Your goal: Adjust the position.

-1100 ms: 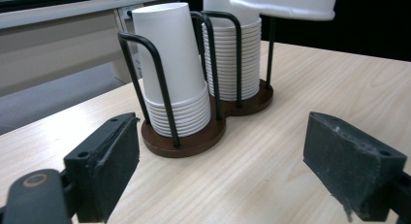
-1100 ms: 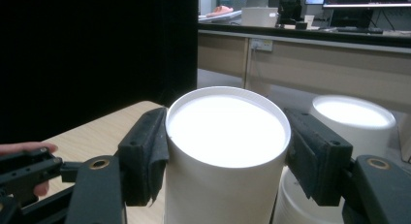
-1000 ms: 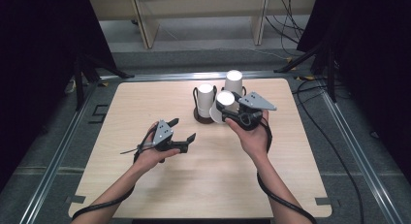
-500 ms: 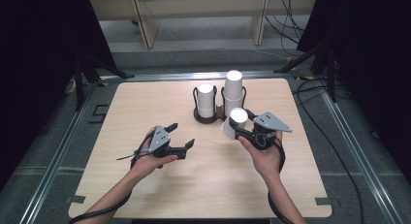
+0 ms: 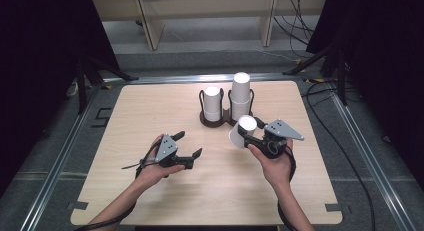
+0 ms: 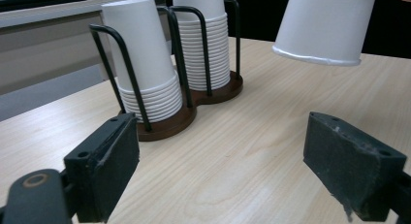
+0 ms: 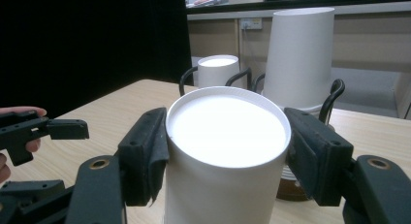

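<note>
Since the earlier frame the right gripper (image 5: 250, 136) has come away from the dark wire cup holder with 2 bays (image 5: 226, 118) toward the person and a little lower, and it carries 1 white paper cup (image 5: 242, 131) with it. Its jaws are closed on the cup's sides, near the closed bottom end, and the cup hangs upside down and tilted above the light wooden table (image 5: 150, 106), just in front of the holder. The left gripper (image 5: 190, 148) has hardly moved; its jaws stand apart with nothing between them and point toward the holder. So 1 cup is already pulled off. I judge that putting it down is not done yet, and 2 stacks of white cups (image 6: 151, 73) are still in the holder.
</note>
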The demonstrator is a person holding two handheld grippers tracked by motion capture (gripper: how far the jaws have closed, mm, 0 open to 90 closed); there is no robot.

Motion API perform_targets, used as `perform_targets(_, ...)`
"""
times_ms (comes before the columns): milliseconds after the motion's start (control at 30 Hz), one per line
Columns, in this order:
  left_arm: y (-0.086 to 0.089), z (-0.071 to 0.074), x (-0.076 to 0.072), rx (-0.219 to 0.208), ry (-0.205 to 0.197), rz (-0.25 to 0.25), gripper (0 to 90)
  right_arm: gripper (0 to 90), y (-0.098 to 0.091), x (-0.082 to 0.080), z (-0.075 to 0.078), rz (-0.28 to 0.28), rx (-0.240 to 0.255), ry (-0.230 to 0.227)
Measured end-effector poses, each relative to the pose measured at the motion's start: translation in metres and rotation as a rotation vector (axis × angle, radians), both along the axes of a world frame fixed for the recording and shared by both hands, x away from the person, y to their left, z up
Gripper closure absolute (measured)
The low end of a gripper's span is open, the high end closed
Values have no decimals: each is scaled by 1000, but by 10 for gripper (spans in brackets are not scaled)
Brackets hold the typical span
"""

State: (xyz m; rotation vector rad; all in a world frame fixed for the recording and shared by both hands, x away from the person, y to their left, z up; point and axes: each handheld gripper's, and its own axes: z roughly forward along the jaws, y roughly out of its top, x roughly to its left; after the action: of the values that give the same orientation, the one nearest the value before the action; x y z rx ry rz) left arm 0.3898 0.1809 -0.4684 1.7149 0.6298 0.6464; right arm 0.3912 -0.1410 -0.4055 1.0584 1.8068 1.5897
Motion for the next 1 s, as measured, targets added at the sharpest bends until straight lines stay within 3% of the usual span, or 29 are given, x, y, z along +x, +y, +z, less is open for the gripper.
perform_targets(100, -5, 1, 0, 16, 8, -7, 126, 357, -4, -2, -2, -7, 21, 32)
perform_targets(167, -10, 0, 2, -7, -1, -22, 126, 357, -9, -3, -5, -23, 40, 40)
perform_targets(233, -13, 2, 2, -3, 6, -30, 126, 357, -13, -4, -7, -31, 75, 64)
perform_targets(300, -13, 2, 3, -2, 2, -34, 126, 357, -17, -3, -7, -36, 76, 64)
perform_targets(500, -22, 3, -4, 3, 1, -69, 125, 358, -35, 5, -14, -95, 237, 168)
perform_targets(600, -22, 2, -6, 9, 1, -71, 125, 358, -41, 10, -19, -103, 270, 202)
perform_targets(667, -24, 2, -7, -10, -7, -72, 125, 358, -44, 12, -22, -106, 306, 233)
perform_targets(800, -23, 4, -9, 4, -4, -72, 125, 358, -48, 15, -26, -109, 333, 256)
perform_targets(833, -24, 4, -9, 0, -5, -75, 125, 358, -50, 16, -28, -106, 369, 287)
perform_targets(900, -24, 4, -9, -1, -6, -75, 125, 358, -51, 17, -29, -107, 367, 294)
perform_targets(967, -25, 3, -8, 4, -6, -78, 125, 357, -53, 19, -32, -95, 441, 356)
perform_targets(1000, -26, 3, -7, -5, -13, -81, 126, 357, -55, 21, -35, -80, 453, 354)
